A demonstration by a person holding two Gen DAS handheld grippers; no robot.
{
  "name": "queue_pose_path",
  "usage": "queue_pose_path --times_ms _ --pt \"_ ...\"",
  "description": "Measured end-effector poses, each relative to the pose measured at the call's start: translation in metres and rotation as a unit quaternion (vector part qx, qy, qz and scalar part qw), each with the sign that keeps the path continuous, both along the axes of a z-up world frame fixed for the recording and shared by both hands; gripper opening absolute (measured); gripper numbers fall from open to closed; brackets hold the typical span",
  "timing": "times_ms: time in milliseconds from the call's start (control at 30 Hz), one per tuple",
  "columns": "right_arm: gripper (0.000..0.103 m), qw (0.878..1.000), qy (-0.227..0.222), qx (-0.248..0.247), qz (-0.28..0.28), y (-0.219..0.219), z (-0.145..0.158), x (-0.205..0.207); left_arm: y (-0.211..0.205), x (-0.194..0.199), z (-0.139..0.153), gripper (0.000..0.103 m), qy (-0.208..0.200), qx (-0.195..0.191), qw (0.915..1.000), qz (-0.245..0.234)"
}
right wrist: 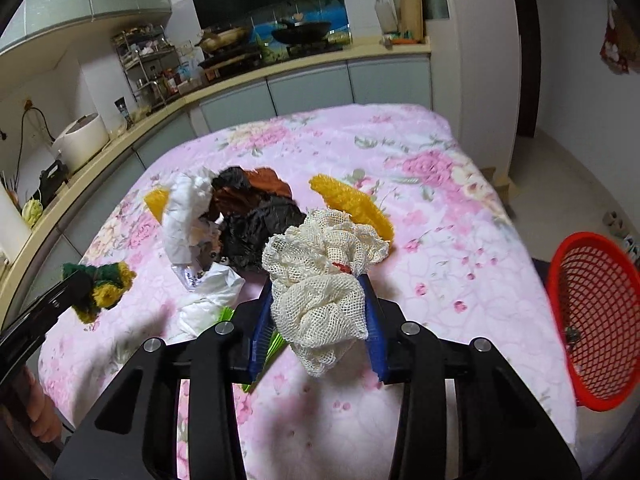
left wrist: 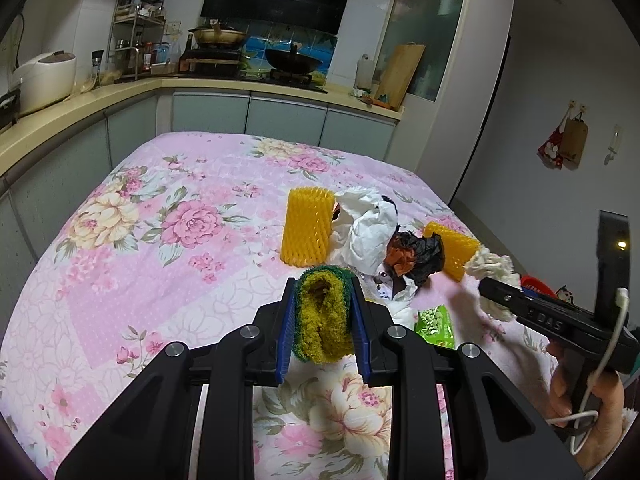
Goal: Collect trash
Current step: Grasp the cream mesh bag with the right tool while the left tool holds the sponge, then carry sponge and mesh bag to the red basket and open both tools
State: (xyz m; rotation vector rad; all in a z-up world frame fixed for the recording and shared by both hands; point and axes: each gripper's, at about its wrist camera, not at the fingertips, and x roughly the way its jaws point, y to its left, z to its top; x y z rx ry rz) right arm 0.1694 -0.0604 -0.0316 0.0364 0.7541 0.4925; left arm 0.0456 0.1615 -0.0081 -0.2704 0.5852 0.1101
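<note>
Left wrist view: left gripper [left wrist: 323,304] pinches a folded scouring pad [left wrist: 323,316], green backing outward, mustard fibre face inward, squeezed between the blue pads [left wrist: 289,332] and lifted clear of the cloth. Below it lies a table with a pink floral cover [left wrist: 160,240]. On the cover beyond the pad sits a pile of trash: a yellow mesh sleeve [left wrist: 307,226] standing on end, crumpled white paper [left wrist: 368,228] touching it, a black and rust-coloured plastic bag [left wrist: 420,256] against the paper, a second yellow mesh sleeve [left wrist: 452,252] lying tilted just beside the bag. A green snack packet [left wrist: 435,322] lies flat near the left gripper's right finger. At the right edge, the right gripper [left wrist: 490,290] enters, carried by a hand [left wrist: 588,404], with a wad of cream netting [left wrist: 494,270] in its tip. Right wrist view: right gripper [right wrist: 320,304] has its jaws drawn in on the cream netting [right wrist: 324,276], the bunched net bulging above and hanging below the blue pads, raised off the cover. A red plastic basket [right wrist: 592,320] sits tilted beyond the table's right edge, lower than the tabletop, its opening facing the table; small contents inside too unclear to name. Kitchen counter [right wrist: 120,136] runs behind the table.
</note>
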Motion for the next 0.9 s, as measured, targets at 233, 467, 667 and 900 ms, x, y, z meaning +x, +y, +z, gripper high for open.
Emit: queue_pose_path --times_ms 233,467,667,900 --pt "0.039 0.999 -0.043 0.003 -0.005 -0.007 0.021 -0.02 -0.007 0.001 0.01 0.024 -0.011 0.01 0.9999 -0.001" --pt "0.039 0.996 -0.086 0.002 -0.012 -0.013 0.041 -0.036 -0.012 0.001 0.016 0.024 -0.023 0.013 0.9997 -0.001" --pt "0.039 0.994 -0.107 0.004 -0.024 -0.02 0.05 -0.042 -0.022 0.003 0.02 0.024 -0.032 0.026 0.9992 -0.002" --pt "0.039 0.992 -0.122 0.015 -0.037 -0.032 0.06 -0.05 -0.032 0.005 0.034 0.024 -0.052 0.037 0.998 -0.005"
